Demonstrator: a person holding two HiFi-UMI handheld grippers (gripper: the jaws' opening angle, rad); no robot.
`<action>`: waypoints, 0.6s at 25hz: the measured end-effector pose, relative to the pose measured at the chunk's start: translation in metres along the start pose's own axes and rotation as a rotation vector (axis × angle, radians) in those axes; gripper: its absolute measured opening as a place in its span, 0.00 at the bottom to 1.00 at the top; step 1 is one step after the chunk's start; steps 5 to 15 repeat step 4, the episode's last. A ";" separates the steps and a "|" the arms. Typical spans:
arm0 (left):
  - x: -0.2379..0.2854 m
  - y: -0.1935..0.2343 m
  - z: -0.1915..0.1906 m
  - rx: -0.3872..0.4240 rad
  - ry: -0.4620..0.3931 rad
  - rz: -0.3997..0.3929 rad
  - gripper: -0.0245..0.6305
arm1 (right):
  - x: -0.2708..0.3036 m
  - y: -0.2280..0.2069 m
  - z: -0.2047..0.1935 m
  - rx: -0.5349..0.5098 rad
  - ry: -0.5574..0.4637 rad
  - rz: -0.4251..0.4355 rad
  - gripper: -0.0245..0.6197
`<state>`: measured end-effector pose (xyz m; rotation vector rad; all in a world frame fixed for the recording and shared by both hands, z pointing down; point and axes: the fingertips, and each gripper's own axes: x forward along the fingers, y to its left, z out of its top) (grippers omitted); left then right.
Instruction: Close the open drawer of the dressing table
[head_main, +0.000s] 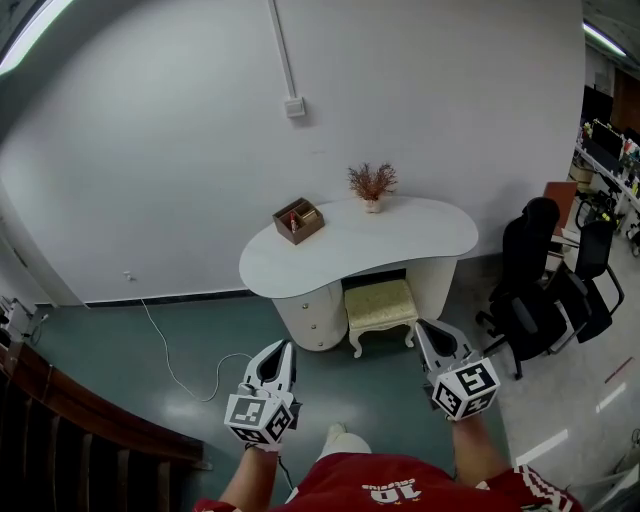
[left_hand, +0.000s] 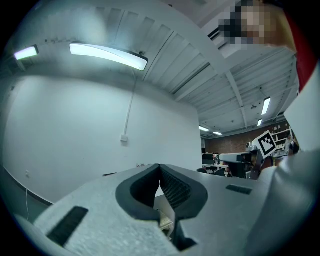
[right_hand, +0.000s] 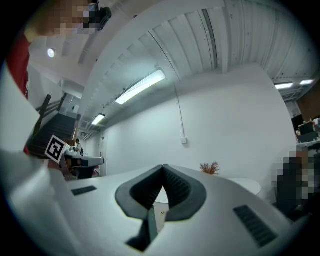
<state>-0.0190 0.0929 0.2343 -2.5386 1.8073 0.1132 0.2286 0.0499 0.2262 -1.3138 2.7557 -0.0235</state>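
Currently we are standing well apart from the dressing table (head_main: 400, 238) (drawer state unreadable from here), holding left gripper (head_main: 282, 347) and right gripper (head_main: 426, 327) closed, empty, which is suiting a square push.

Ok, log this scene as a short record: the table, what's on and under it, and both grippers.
table: white dressing table against the wall
on top: wooden box at left, dried plant at back
underneath: padded stool
drawers: pedestal on left; too small to tell if one is open
left gripper: shut, empty, short of the table
right gripper: shut, empty, short of the table
beside: black office chairs at right
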 end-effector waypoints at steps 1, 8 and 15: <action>-0.001 0.000 0.000 0.009 -0.002 0.003 0.02 | -0.001 0.000 -0.002 -0.003 0.004 -0.002 0.04; -0.001 0.001 0.003 0.045 -0.010 0.014 0.02 | 0.000 -0.001 -0.006 -0.013 0.015 -0.008 0.04; -0.001 0.001 0.003 0.045 -0.010 0.014 0.02 | 0.000 -0.001 -0.006 -0.013 0.015 -0.008 0.04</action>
